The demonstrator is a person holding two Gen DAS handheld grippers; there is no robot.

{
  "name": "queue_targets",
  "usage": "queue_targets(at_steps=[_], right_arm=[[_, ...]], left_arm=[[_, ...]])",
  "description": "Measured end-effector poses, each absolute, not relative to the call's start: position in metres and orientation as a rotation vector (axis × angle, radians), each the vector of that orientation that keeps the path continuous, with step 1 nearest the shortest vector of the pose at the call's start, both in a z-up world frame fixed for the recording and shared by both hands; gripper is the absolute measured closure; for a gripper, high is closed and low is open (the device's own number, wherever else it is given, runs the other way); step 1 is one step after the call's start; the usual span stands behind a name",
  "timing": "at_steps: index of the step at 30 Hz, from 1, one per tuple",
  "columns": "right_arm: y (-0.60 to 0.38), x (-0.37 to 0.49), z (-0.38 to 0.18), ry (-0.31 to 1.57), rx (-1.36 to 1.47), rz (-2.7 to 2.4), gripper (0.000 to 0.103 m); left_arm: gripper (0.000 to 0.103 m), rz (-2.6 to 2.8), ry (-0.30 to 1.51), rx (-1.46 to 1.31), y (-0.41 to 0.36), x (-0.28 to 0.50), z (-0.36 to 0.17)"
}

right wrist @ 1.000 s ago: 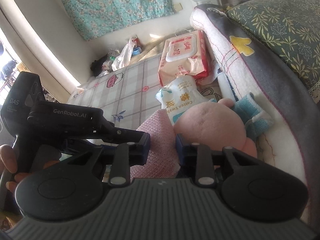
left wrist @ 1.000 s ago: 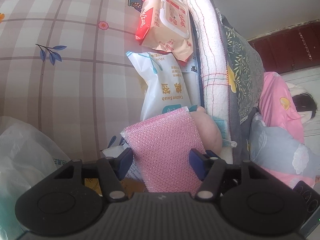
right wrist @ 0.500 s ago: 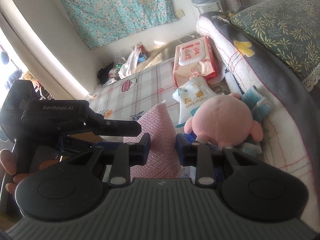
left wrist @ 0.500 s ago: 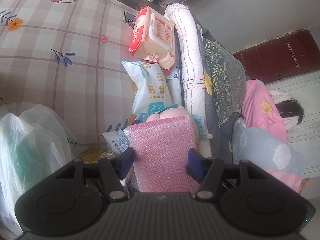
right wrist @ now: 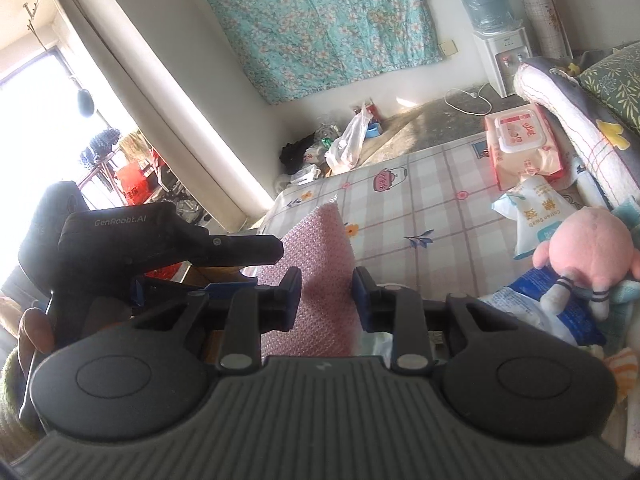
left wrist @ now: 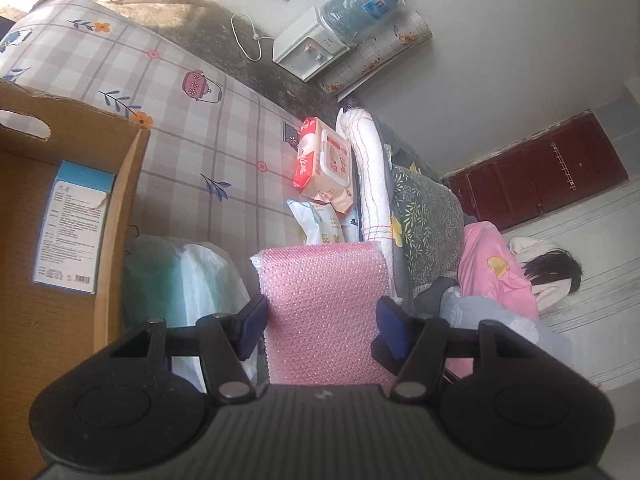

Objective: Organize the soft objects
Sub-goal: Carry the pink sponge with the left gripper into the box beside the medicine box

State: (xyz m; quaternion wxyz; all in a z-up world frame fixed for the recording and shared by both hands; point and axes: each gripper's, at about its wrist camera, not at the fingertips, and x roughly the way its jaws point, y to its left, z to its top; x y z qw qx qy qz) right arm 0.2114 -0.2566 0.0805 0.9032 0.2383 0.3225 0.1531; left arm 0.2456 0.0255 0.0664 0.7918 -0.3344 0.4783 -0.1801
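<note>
1. Gripping a pink bubble-wrap sheet [left wrist: 322, 312] from both sides: left gripper [left wrist: 320, 322] clamped across its wide face, blue pads [left wrist: 251, 322] pressing on its two side edges.
2. Pinching the same sheet [right wrist: 320, 280] edge-on in the right gripper [right wrist: 326, 294], jaws narrow and closed on it, sheet rising to a point between them.
3. Held up off the checked bedsheet [left wrist: 192, 152], clear of the things lying along its pillow-side edge.
4. Seen past the sheet in the left wrist view: wet-wipes pack [left wrist: 326, 164], cotton-swab bag [left wrist: 316, 226] half hidden behind the sheet's top edge, cardboard box [left wrist: 120, 208] at the left with a blue-and-white carton [left wrist: 72, 228] inside, pale plastic bag [left wrist: 184, 280] just beside the box.
5. Lying at the right edge in the right wrist view: pink plush toy [right wrist: 584, 244] on blue packets.
6. Hidden: lower end of the sheet, behind both gripper bodies.
7. Cut off: box's near wall, and most of the hand [right wrist: 34, 328] on the left gripper's handle.
8. Hard to read: print on the carton and packets.
</note>
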Motion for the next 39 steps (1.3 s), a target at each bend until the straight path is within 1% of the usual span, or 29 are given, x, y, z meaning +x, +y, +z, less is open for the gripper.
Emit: queue_targets(at_steps=[5,9,15,20,24,27,31,34,37,39], right_arm=[[-0.193,0.227,0.089,0.684,0.498,0.443,0.075],[-0.138,0.246,0.084,0.735,0.491,0.531,0.075],[-0.063,0.28,0.053,0.871,0.495,0.591,0.075],[-0.027,0.298,0.021,0.926,0.417,0.54,0.075],[-0.025,0.302,0.003,0.942,0.348,0.481,0.075],[-0.037,0.291,0.007,0.928,0.337,0.481,0.074],[-0.064,0.27,0.026,0.864,0.301,0.491,0.074],[-0.081,0.253,0.033,0.842,0.308,0.5,0.074],[-0.093,0.238,0.031,0.835,0.332,0.512,0.073],[-0.099,0.232,0.029,0.84,0.356,0.518,0.073]], left_arm=[[0.043,-0.28,0.976,-0.768,0.09,0.222,0.071],[0.043,-0.163,0.955,-0.8,0.145,0.204,0.063],[0.043,-0.015,0.967,-0.847,0.209,0.199,0.035],[0.043,0.02,1.036,-0.836,0.236,0.23,-0.002],[0.042,0.061,1.116,-0.808,0.241,0.249,-0.039],[0.042,0.07,1.163,-0.778,0.239,0.25,-0.055],[0.039,0.061,1.178,-0.692,0.232,0.247,-0.057],[0.038,0.075,1.186,-0.619,0.226,0.248,-0.058],[0.041,0.101,1.217,-0.614,0.225,0.254,-0.066],[0.045,0.113,1.238,-0.61,0.222,0.26,-0.072]])
